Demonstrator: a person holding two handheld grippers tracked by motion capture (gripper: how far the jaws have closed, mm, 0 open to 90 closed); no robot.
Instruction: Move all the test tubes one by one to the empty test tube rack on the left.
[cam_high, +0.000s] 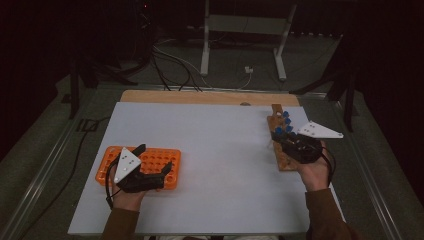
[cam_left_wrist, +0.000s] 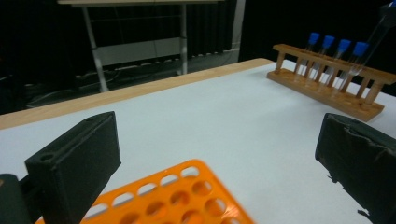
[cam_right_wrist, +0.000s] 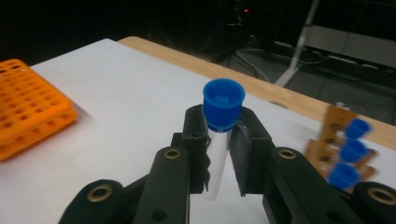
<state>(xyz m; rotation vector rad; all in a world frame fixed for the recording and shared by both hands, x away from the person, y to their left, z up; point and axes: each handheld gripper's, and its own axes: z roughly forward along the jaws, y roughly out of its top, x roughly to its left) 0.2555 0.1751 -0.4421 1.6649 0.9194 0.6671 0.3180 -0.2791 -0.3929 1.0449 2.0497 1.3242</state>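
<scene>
The right gripper (cam_right_wrist: 219, 154) squeezed a blue-capped tube (cam_right_wrist: 222, 126) tight. The left gripper (cam_left_wrist: 215, 154) stood wide apart over the orange rack (cam_left_wrist: 187, 196), holding nothing. No writing could be read.

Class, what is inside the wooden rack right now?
The wooden rack holds blue-capped tubes upright in its holes; their lower ends are hidden by the rail.

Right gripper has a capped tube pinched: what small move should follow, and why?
Probably carry the blue-capped test tube leftward toward the orange rack. The right gripper is shut on it near the wooden rack, while the left gripper sits open over the orange rack's empty holes.
</scene>
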